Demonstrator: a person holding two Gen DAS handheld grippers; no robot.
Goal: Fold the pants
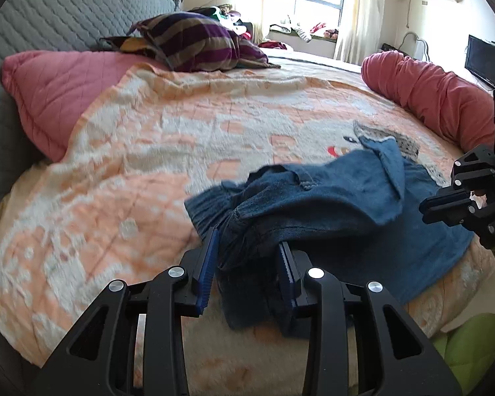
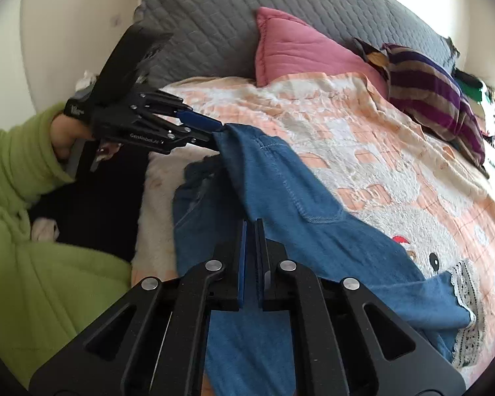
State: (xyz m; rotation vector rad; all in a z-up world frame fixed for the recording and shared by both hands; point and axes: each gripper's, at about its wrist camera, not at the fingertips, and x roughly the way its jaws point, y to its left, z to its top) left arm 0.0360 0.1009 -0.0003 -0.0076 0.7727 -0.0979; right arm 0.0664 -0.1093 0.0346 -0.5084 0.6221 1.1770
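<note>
Item: blue pants (image 1: 346, 204), denim-like, with a lace-trimmed hem (image 2: 467, 300). They are spread across the orange-and-white blanket (image 1: 155, 138) on the bed, near its front edge, and one end is lifted clear of the blanket.

Left tongs (image 1: 247, 257): closed onto a thick bunched fold of the pants. The blue pads (image 1: 211, 257) are kept partly apart by the cloth gathered between them. In the right wrist view the same tongs (image 2: 219, 132) are seen at the upper left, a corner of the pants (image 2: 280, 198) is pinched at their tip, and the fabric is drawn down from there toward the bed.

Right tongs (image 2: 251, 227): nearly closed, only a narrow slit being left between the pads. They are held directly over the middle of the pants, close to a stitched seam. Whether cloth is caught at the tips cannot be told from either view. In the left wrist view these tongs (image 1: 445, 208) are seen at the right edge, just beside the far side of the pants.

Surroundings: a pink pillow (image 1: 59, 92) and a striped purple-and-tan cushion (image 1: 194, 39) are laid at the head of the bed against a grey quilted headboard (image 1: 59, 10); a rolled red bolster (image 1: 425, 89) is placed along the far side. A green sleeve (image 2: 19, 151) is worn on the arm behind the left tongs.
</note>
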